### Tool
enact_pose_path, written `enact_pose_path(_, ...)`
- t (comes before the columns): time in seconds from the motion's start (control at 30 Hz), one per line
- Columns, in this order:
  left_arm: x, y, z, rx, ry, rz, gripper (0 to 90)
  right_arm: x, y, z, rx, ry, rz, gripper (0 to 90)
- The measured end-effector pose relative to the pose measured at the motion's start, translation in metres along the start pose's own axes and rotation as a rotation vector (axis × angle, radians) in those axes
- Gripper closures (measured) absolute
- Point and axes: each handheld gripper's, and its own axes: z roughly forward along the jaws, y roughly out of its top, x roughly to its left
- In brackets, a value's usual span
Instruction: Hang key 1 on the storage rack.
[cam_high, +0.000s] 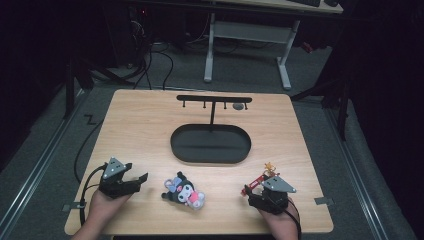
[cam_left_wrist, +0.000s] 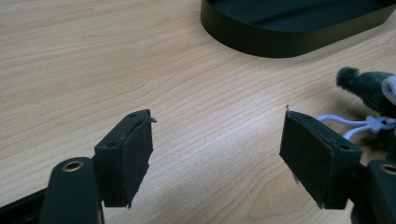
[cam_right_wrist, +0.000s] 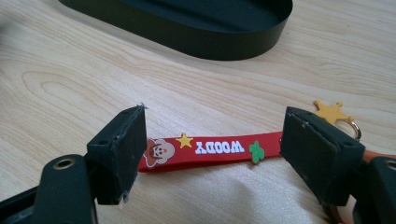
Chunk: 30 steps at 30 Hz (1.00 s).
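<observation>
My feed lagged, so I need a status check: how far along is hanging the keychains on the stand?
Nothing looks done: the hook bar of the black stand carries no keychain. In hand: the right gripper sits open around the red Woody strap, which lies flat on the table, not yet gripped. The left gripper is open on bare wood beside the plush keychain. Gripping, lifting and hanging both remain.

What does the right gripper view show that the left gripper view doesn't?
Right gripper view alone: a red Woody strap lying flat on the table between the open jaws, with a gold star charm at its end. Left gripper view alone: a dark plush toy and its pale loop off to the right, nothing between its open jaws. Both: the wooden table and the black oval tray.
</observation>
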Motion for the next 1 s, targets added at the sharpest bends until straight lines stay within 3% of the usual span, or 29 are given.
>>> enact_pose_path(0.4,-0.003,0.0,0.001,-0.009,-0.002,0.033,25.5,-0.003,0.0,-0.001,0.023,0.01,0.011,23.1)
enact_pose_path(0.7,-0.01,0.0,0.007,0.014,0.019,0.069,24.8,0.0,0.002,-0.001,0.031,0.024,-0.03,22.0)
enact_pose_path(0.93,-0.017,0.005,0.013,0.032,0.015,0.145,24.7,-0.001,0.004,-0.002,0.048,0.041,-0.004,19.7)
enact_pose_path(1.0,-0.02,0.005,0.013,0.026,0.016,0.171,25.0,-0.001,0.006,-0.002,0.05,0.037,-0.019,19.8)
